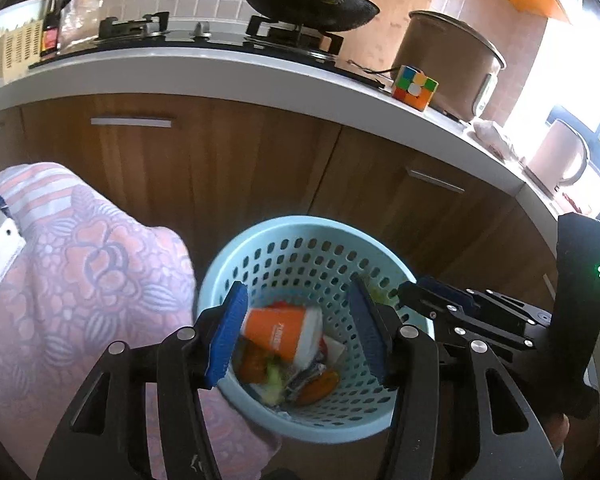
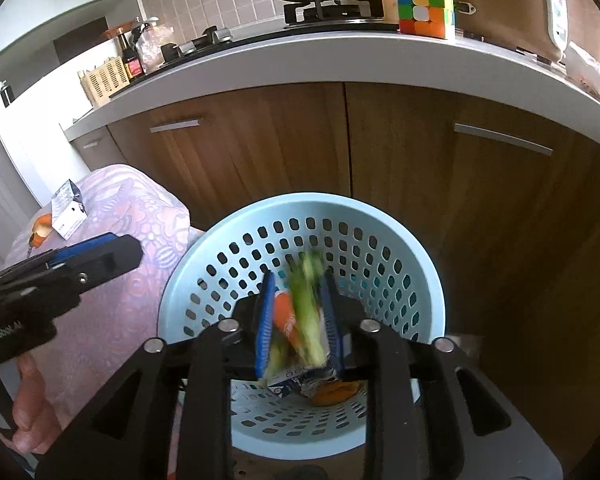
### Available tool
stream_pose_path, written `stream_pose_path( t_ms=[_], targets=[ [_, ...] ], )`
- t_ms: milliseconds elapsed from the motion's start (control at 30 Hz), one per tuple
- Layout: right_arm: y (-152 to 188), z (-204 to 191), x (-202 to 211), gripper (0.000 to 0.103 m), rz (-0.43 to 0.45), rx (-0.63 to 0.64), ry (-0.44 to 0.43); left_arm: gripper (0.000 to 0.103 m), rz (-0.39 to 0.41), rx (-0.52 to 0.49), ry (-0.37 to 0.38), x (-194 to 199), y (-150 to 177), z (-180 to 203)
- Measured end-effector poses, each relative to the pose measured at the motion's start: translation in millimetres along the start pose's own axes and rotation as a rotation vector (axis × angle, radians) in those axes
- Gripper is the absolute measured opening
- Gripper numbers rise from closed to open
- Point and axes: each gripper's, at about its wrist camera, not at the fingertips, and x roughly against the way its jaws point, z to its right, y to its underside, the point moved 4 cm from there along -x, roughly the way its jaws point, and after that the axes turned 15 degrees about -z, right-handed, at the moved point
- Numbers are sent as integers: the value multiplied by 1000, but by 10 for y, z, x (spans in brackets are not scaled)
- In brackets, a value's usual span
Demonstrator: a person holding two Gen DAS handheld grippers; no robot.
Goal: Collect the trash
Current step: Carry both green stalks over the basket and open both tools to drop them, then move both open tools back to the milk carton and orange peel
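A light blue perforated trash basket [image 1: 300, 236] stands on the floor in front of wooden cabinets; it also shows in the right wrist view [image 2: 312, 208]. Inside lie an orange paper cup [image 1: 278, 330], orange peel [image 1: 316, 386] and wrappers. My left gripper [image 1: 298, 330] is open and empty above the basket. My right gripper [image 2: 298, 320] hangs over the basket with a blurred green vegetable scrap [image 2: 308, 312] between its narrowly spread pads; I cannot tell whether they still grip it.
A table with a pink floral cloth [image 1: 80, 264] stands left of the basket, with a white packet [image 2: 68, 210] and orange peel [image 2: 42, 230] on it. The counter above holds a Rubik's cube [image 1: 414, 88], wok [image 1: 308, 2], rice cooker [image 1: 448, 60] and kettle [image 1: 560, 156].
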Motion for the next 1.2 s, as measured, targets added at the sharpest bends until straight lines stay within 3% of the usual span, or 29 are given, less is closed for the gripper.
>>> stream_pose_path(
  t_ms=[300, 367, 433, 533, 867, 967, 1100, 1200],
  targets=[
    [-55, -273, 124, 27, 27, 43, -24, 50, 40, 44, -16, 236, 76, -236],
    [-78, -396, 164, 30, 38, 64, -41, 50, 60, 55, -28, 340, 104, -320],
    [-99, -566, 213, 44, 54, 92, -54, 50, 78, 65, -38, 438, 124, -400],
    [-141, -829, 272, 46, 76, 140, -61, 50, 112, 84, -57, 632, 161, -584],
    [-369, -1973, 215, 46, 76, 314, -155, 48, 199, 236, -178, 1335, 306, -1672],
    [-441, -2302, 112, 46, 60, 357, -195, 48, 198, 276, -233, 1471, 343, -2080],
    [-536, -2722, -161, 56, 21, 393, -242, 48, 176, 315, -285, 1537, 349, -2551],
    [-568, -2918, -383, 56, -5, 407, -232, 48, 145, 331, -320, 1502, 336, -2875]
  ],
)
